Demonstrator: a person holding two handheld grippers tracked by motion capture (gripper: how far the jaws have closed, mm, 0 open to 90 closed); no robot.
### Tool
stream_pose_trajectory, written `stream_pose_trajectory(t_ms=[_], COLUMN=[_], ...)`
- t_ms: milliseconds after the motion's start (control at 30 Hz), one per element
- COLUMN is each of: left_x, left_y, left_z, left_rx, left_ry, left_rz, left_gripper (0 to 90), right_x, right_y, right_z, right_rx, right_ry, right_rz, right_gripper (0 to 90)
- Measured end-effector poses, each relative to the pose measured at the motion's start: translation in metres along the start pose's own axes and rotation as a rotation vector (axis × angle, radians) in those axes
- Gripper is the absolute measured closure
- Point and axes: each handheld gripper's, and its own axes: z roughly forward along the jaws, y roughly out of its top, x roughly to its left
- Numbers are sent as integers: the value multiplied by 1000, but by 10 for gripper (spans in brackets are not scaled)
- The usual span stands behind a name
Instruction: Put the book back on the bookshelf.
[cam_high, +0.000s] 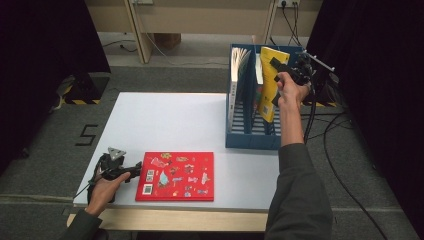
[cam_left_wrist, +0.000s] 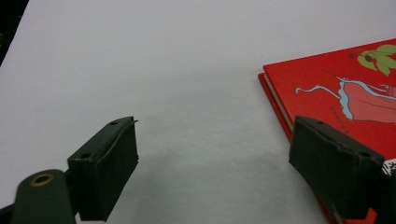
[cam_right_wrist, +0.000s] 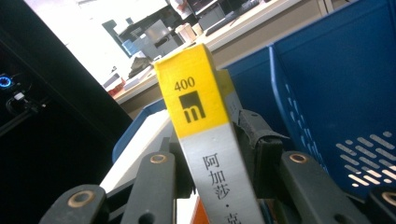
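Yellow book (cam_high: 269, 82), upper right of the frame, stands tilted in the blue rack (cam_high: 240, 131), right tongs (cam_right_wrist: 212, 163) clamped on its spine. We should lower it straight between the dividers. Left tongs (cam_left_wrist: 212, 163) rest released beside the red book (cam_high: 176, 176) on the counter (cam_high: 170, 122).

Dark grey-green sleeves (cam_high: 300, 200); black two-jaw grippers, left gripper (cam_high: 134, 169) with grey three-cornered plate (cam_high: 116, 153), brass-ringed pivots, trailing black cables.
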Motion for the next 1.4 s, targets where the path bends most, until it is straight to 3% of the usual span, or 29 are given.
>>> stream_pose_trajectory(t_ms=[333,700,800,900,1033,1400], left_x=[-1,-1,-1,-1,0,2], left_y=[0,0,0,0,0,-1], left_z=[0,0,0,0,-1,0], left_rx=[5,3,4,1,2,5], left_ry=[-2,-4,-5,-4,-4,13], left_rz=[4,4,5,4,3,1], left_gripper=[149,149,149,150,150,149], right_x=[-12,-24,-25,-22,-23,-28], right_y=[-15,-34,-37,-38,-39,-54], right_z=[14,24,23,18,11,-24], right_rx=[11,46,44,74,82,146], right_ry=[-14,-34,-21,-19,-18,41], right_rz=[22,15,16,-28,-47,-97], right_gripper=[679,666,664,664,661,636])
